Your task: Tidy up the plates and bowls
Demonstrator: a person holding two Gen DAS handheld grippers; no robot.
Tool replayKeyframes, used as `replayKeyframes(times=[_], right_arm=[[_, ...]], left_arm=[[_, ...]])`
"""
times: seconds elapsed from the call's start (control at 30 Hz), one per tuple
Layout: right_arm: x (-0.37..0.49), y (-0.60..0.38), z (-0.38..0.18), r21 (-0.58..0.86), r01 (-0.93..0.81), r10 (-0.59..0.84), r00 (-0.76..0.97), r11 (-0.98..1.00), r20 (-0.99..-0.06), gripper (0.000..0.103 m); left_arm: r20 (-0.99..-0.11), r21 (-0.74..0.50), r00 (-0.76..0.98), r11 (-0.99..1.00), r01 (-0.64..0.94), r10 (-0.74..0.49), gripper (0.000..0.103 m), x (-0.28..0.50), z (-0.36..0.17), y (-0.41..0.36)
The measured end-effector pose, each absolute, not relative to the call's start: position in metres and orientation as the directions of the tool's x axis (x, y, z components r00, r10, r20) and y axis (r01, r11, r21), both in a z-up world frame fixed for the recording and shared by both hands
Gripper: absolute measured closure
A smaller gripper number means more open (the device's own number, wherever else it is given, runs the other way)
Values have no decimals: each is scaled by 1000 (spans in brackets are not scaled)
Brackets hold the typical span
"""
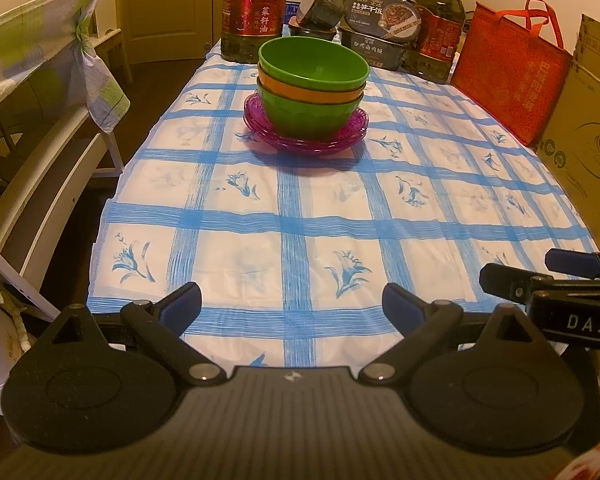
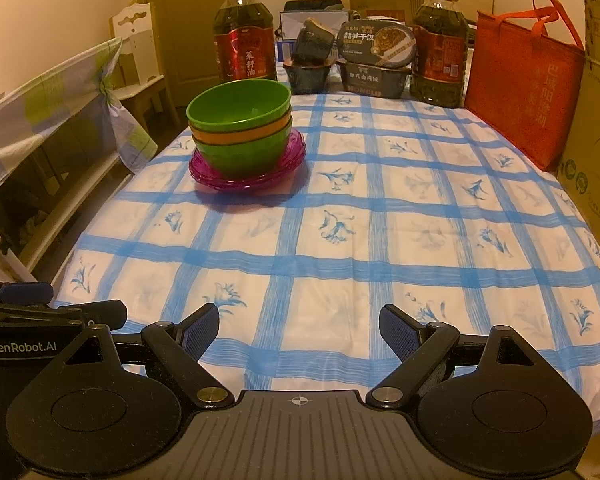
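Two views look forward over a surface point(image 1: 340, 216) covered with a white cloth crossed by blue stripes and printed with small blue flowers.

In the left wrist view, the left gripper point(image 1: 292, 304) fills the bottom of the frame, its jaws spread wide with nothing between them, over bare cloth. The right gripper point(image 1: 540, 272) shows at the lower right edge, seen from the side. In the upper centre stands a stack of bowls point(image 1: 312, 84): a green bowl on top, an orange one under it, another green one at the bottom. The stack sits on a pile of purple see-through plates point(image 1: 306, 136).

In the right wrist view, the right gripper point(image 2: 299, 328) spans the bottom of the frame, jaws wide apart and empty. The left gripper point(image 2: 52, 308) appears at the lower left edge. The bowls point(image 2: 240, 124) and plates point(image 2: 246, 168) lie in the upper left of centre, well apart from both grippers.

Along the top of both views stand two large oil bottles point(image 2: 244, 40), stacked food boxes point(image 2: 376, 60), a red bag point(image 2: 524, 88) and a cardboard box point(image 2: 596, 128) at the right edge.
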State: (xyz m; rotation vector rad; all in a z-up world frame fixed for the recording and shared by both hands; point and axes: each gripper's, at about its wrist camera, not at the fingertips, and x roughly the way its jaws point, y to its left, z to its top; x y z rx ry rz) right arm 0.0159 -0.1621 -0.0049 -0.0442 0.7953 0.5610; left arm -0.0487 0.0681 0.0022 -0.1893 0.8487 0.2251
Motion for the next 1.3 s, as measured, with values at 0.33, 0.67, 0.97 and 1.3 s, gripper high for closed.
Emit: replayKeyframes(times=[0.33, 0.67, 0.97, 1.3], right_arm=[[17, -163, -4, 168, -491, 459, 565, 855, -685, 16], [18, -164, -4, 167, -491, 459, 564, 855, -686, 16], [17, -163, -4, 167, -491, 459, 565, 855, -686, 16], [19, -165, -4, 166, -489, 457, 567, 856, -686, 16]], left_arm=[[-758, -75, 641, 960, -268, 120, 7, -48, 3, 67], [-758, -75, 641, 961, -268, 120, 7, -47, 3, 66], [-758, -76, 641, 960, -269, 120, 7, -47, 3, 67], [-752, -104, 651, 958, -269, 102, 6, -45, 0, 69]])
